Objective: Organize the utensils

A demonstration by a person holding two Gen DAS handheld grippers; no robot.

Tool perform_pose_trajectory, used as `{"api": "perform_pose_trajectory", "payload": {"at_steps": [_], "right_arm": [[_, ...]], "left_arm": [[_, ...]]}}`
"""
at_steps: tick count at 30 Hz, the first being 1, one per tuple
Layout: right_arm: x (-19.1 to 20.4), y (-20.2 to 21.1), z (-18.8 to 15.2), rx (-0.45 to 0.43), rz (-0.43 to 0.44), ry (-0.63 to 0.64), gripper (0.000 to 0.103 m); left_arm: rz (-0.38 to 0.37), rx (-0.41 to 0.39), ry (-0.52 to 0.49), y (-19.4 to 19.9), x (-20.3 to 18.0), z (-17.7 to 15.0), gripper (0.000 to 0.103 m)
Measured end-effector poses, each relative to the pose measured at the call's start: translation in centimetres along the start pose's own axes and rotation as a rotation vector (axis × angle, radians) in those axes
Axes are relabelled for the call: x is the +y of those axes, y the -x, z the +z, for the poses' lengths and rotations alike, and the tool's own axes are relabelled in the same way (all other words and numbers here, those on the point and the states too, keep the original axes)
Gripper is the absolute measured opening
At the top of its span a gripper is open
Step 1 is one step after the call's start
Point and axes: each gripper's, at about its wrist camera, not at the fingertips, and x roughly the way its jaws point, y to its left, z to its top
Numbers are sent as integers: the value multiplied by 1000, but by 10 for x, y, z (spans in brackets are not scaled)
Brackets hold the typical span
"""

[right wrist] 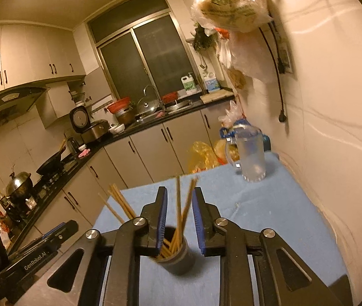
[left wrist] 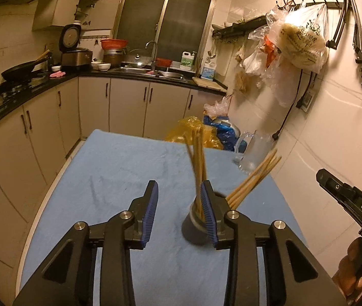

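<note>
A dark grey cup (left wrist: 195, 232) holding several wooden chopsticks (left wrist: 198, 153) stands on the blue table (left wrist: 119, 168). My left gripper (left wrist: 179, 191) is open above the table, its right finger just in front of the cup. In the right wrist view the cup (right wrist: 178, 257) sits below and between the fingers of my right gripper (right wrist: 179, 199), which is open, with chopsticks (right wrist: 184, 209) rising through the gap. No pad touches them that I can tell. The right gripper also shows at the left wrist view's right edge (left wrist: 344, 196).
A clear plastic pitcher (right wrist: 252, 153) stands at the table's far right corner by the tiled wall. Yellow and blue bags (left wrist: 206, 132) lie on the floor beyond the table. Kitchen counters with sink and stove run along the back and left.
</note>
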Motion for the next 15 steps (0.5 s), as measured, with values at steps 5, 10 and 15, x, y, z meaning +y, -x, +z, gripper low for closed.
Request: {"api": "perform_pose_trajectory", "payload": {"at_steps": [5, 10, 15], "right_arm": [[-8, 17, -28, 42, 3, -2, 35], [-16, 33, -58, 63, -18, 17, 39], [-22, 50, -87, 84, -40, 20, 43]], "left_arm": [[67, 9, -13, 20, 7, -38, 45], [123, 41, -30, 36, 9, -81, 54], [185, 51, -66, 50, 5, -114, 61]]}}
